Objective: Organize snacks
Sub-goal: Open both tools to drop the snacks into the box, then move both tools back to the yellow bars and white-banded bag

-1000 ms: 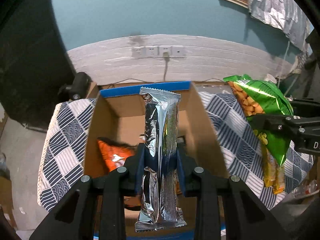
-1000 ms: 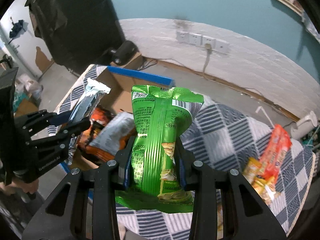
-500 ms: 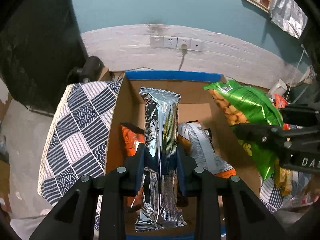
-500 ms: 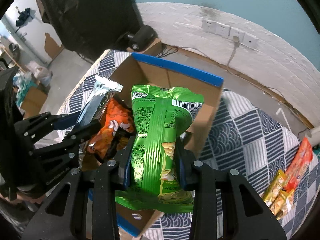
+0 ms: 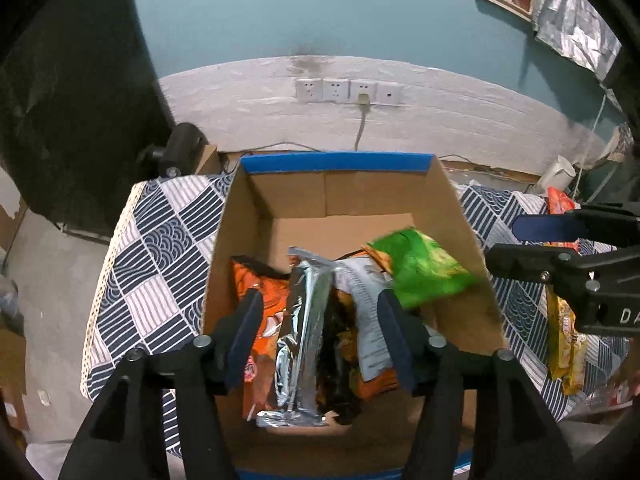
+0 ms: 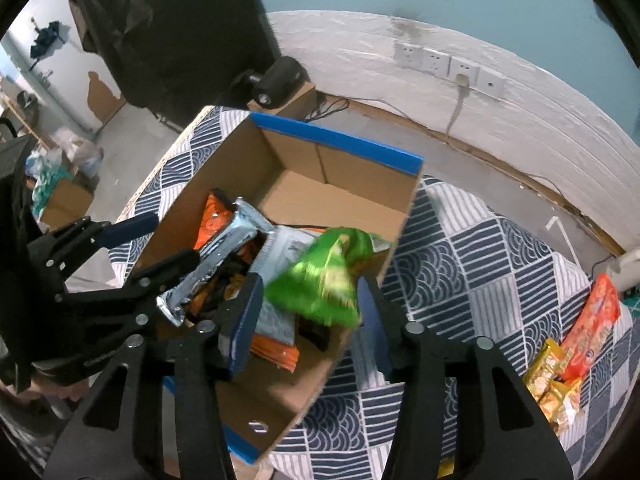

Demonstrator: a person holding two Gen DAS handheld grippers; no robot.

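Note:
A cardboard box [image 5: 452,204] with blue-taped rims sits on the patterned cloth; it also shows in the right wrist view [image 6: 280,384]. My left gripper [image 5: 320,340] is open above the box, and the silver packet [image 5: 304,340] lies loose between its fingers on orange bags [image 5: 256,292]. My right gripper [image 6: 308,320] is open over the box's right wall. The green snack bag [image 6: 324,276] is blurred, free of the fingers, dropping into the box; it shows in the left wrist view [image 5: 420,268] too.
Orange and yellow snack packets [image 6: 576,340] lie on the cloth [image 6: 480,280] at the right, seen also from the left wrist [image 5: 564,340]. A wall with sockets [image 5: 348,90] stands behind the box. A black camera-like device [image 6: 276,80] sits beyond the box's far left corner.
Both grippers have opened. The silver packet has dropped onto the bags in the box, and the green bag has left the right gripper and is falling into the box.

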